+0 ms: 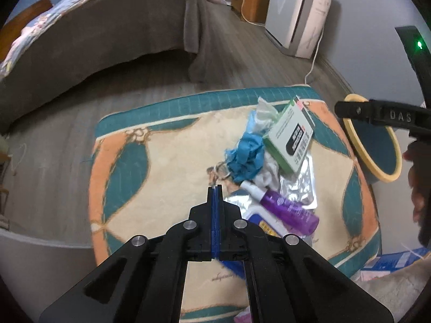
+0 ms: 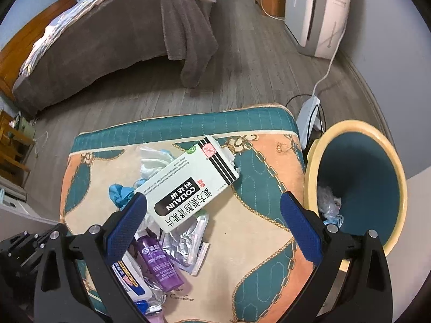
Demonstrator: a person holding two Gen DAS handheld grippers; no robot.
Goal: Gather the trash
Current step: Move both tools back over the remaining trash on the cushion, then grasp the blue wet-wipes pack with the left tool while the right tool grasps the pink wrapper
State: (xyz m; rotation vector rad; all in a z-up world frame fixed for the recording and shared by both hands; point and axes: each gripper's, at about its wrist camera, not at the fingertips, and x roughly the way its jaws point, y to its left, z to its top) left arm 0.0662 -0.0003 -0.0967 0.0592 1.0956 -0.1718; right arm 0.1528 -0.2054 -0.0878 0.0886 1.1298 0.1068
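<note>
Inside bin (image 2: pixel 363 177), trash (image 2: pixel 327 204), right wrist view only

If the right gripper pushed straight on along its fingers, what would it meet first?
Most likely the white medicine box, which lies atop the trash pile just beyond the open right gripper, slightly toward its left finger. Depth is hard to judge; bare patterned mat shows nearer the right finger.

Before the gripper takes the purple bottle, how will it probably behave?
The purple bottle lies on its side and looks round, so a push probably rolls it. Its plastic looks smooth, perhaps slippery between the pads. It rests partly on the foil packet, which may shift with it.
</note>
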